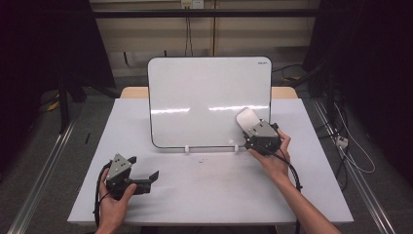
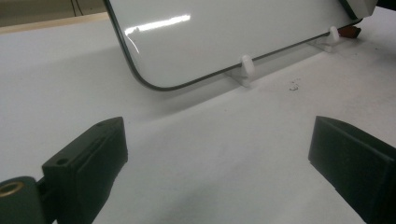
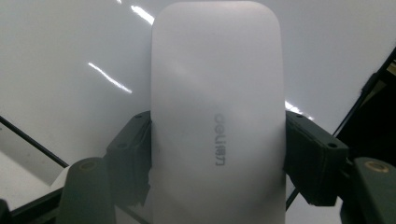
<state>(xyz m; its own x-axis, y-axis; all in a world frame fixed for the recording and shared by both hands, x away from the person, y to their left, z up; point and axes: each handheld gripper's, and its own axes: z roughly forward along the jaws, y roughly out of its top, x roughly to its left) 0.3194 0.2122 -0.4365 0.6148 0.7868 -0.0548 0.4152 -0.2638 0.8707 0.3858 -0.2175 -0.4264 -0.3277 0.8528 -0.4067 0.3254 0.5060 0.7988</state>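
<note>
Eraser (image 3: 217, 116): clamped between the right claw (image 1: 251, 127) jaws, face against the whiteboard (image 1: 195, 97) just ahead.
Wiping advice: keep it flat, press evenly, sweep slowly.
Left claw (image 1: 148, 179): jaws apart, idle on worktop (image 1: 204, 190).

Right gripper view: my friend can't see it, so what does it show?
A white eraser with grey lettering is clamped between the right gripper's two black jaws. Behind it is a shiny whiteboard with streaks of reflected light.
</note>
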